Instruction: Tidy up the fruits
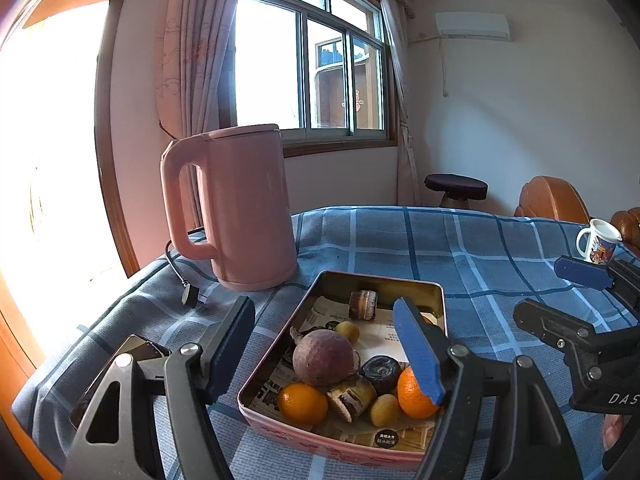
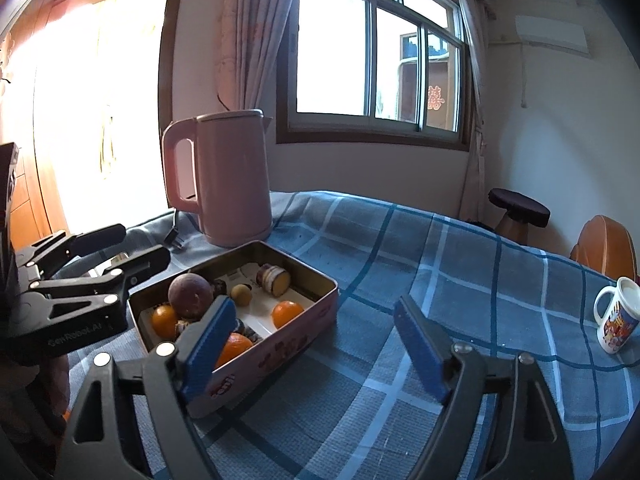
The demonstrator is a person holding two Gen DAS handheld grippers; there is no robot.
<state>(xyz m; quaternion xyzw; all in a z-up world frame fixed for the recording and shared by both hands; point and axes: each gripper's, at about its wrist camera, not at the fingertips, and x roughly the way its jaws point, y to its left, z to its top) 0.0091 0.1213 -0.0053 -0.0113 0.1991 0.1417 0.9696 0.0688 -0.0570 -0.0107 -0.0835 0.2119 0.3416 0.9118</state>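
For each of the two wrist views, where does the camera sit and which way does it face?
Left wrist view: on the left gripper, low over the tin of fruit, facing the pink kettle and window; its own open fingers show, and the right gripper at right.
Right wrist view: on the right gripper, right of the tin, facing the same wall; its open fingers show, with the left gripper at left.
Shared: tin, kettle, mug, checked cloth.

**Bystanders on the plaid cloth**

A pink kettle [image 1: 236, 208] is standing on the blue checked cloth [image 1: 460, 248], its plug [image 1: 188, 296] lying beside it. A printed mug [image 2: 616, 320] is sitting well apart; a dark stool [image 1: 456, 188] is waiting behind.
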